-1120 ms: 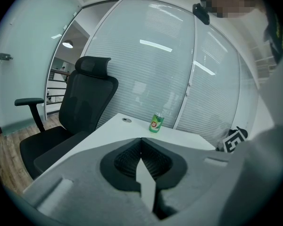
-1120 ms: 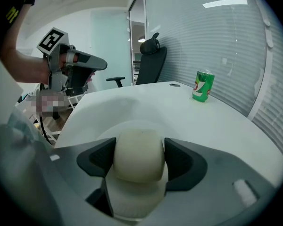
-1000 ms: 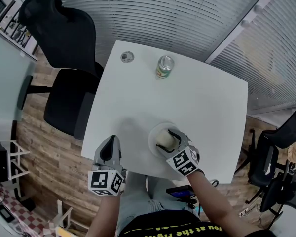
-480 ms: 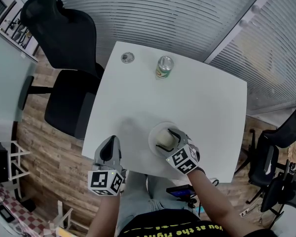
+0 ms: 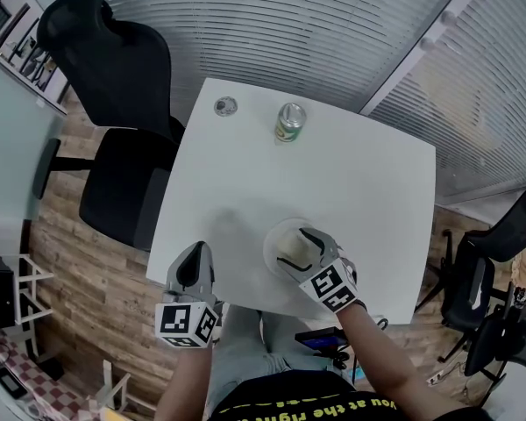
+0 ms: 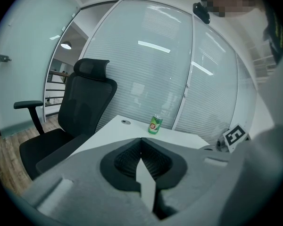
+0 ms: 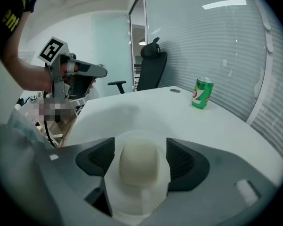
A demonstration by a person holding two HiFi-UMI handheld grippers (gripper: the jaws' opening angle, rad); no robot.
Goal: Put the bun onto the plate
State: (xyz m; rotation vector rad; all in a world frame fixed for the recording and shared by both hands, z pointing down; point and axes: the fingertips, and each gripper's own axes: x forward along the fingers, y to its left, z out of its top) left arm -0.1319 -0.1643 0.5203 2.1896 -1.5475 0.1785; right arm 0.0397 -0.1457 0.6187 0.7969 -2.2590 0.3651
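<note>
A pale round bun point(image 7: 139, 161) sits on a small white plate point(image 7: 132, 136) near the table's front edge. My right gripper point(image 7: 140, 157) straddles the bun and its jaws are opening. A gap shows between each dark pad point(image 7: 96, 157) and the bun, so nothing presses on it. In the head view the bun point(image 5: 291, 249) lies on the plate point(image 5: 277, 230) between the right gripper's point(image 5: 295, 246) fingers. My left gripper point(image 5: 195, 251) rests at the front left corner of the table, shut and empty; in its own view the left gripper point(image 6: 141, 145) has its tips together.
A green can point(image 5: 291, 119) stands at the table's far side, with a small round metal disc point(image 5: 226, 105) left of it. A black office chair point(image 5: 114, 103) is beside the white table's point(image 5: 368, 182) left edge. Glass walls with blinds stand behind.
The right gripper's jaws have spread a little wider around the bun, which stays on the plate. The left gripper has not moved.
</note>
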